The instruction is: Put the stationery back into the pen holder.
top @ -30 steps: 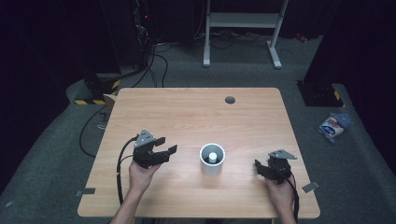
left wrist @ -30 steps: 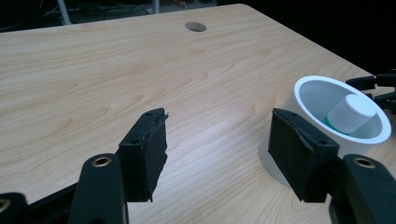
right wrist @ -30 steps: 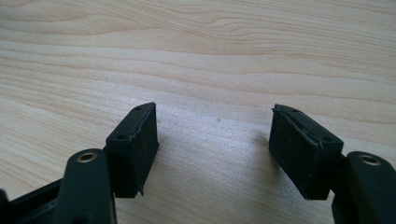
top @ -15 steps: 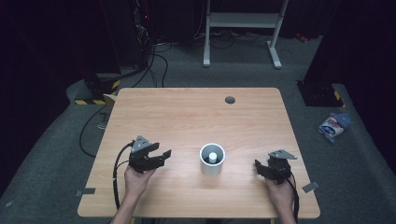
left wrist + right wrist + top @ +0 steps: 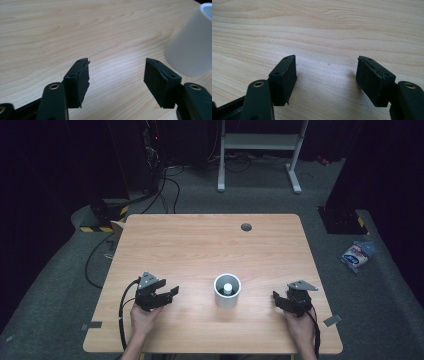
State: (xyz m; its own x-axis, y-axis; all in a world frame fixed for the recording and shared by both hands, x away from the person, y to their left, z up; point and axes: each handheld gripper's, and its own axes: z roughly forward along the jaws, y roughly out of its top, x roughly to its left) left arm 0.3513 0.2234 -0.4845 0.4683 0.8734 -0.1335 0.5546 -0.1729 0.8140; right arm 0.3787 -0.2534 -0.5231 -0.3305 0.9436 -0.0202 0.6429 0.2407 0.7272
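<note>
At the light wooden table [image 5: 200,245], we see the left gripper [image 5: 169,294] at eight o'clock, jaws wide and empty, near the white cylindrical plastic cup [image 5: 227,291] at six, a small white object [image 5: 228,287] inside. A careless sideways sweep could topple it. The right gripper [image 5: 278,300], at four, gapes empty too.
</note>
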